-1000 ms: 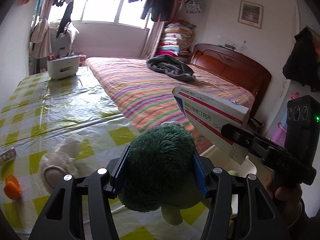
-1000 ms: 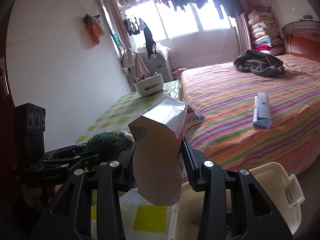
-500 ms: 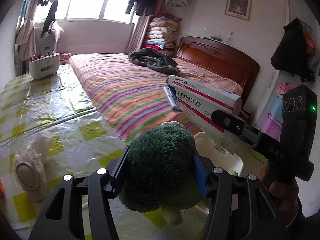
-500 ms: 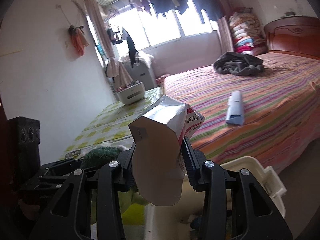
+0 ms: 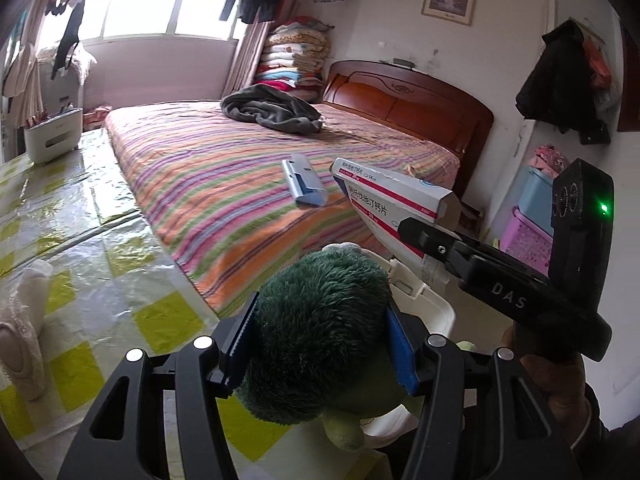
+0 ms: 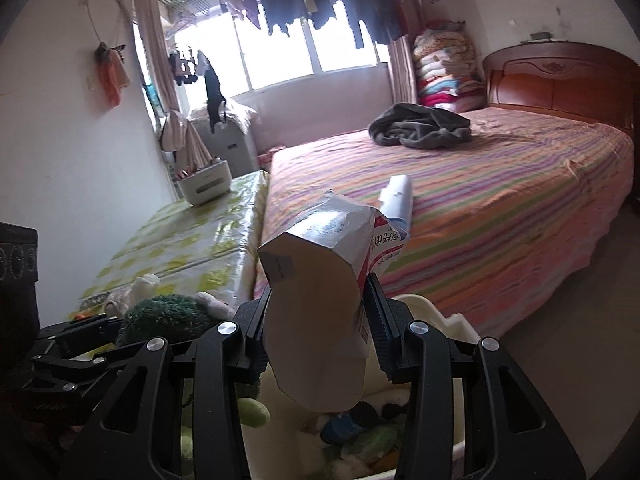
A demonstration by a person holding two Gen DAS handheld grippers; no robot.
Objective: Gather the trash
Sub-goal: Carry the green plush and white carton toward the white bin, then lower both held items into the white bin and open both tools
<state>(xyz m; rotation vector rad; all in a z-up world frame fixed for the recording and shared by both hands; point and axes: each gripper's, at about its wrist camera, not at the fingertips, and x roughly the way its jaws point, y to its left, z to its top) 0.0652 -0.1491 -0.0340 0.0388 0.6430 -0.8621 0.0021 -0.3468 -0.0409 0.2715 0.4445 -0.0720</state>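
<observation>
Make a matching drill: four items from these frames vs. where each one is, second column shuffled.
Items:
1. green plush toy
2. medicine box
3. grey blanket
4. white storage caddy

Places:
A. far end of the checked table
B. in the left gripper
C. heaped on the striped bed
D. in the right gripper

Pairs: 1-B, 2-D, 3-C, 4-A

fuzzy dark green plush toy (image 5: 320, 328) sits bottom center of the left view. crumpled white and red medicine box (image 6: 320, 304) tilts up mid frame in the right view, above the white bin (image 6: 448, 320).
</observation>
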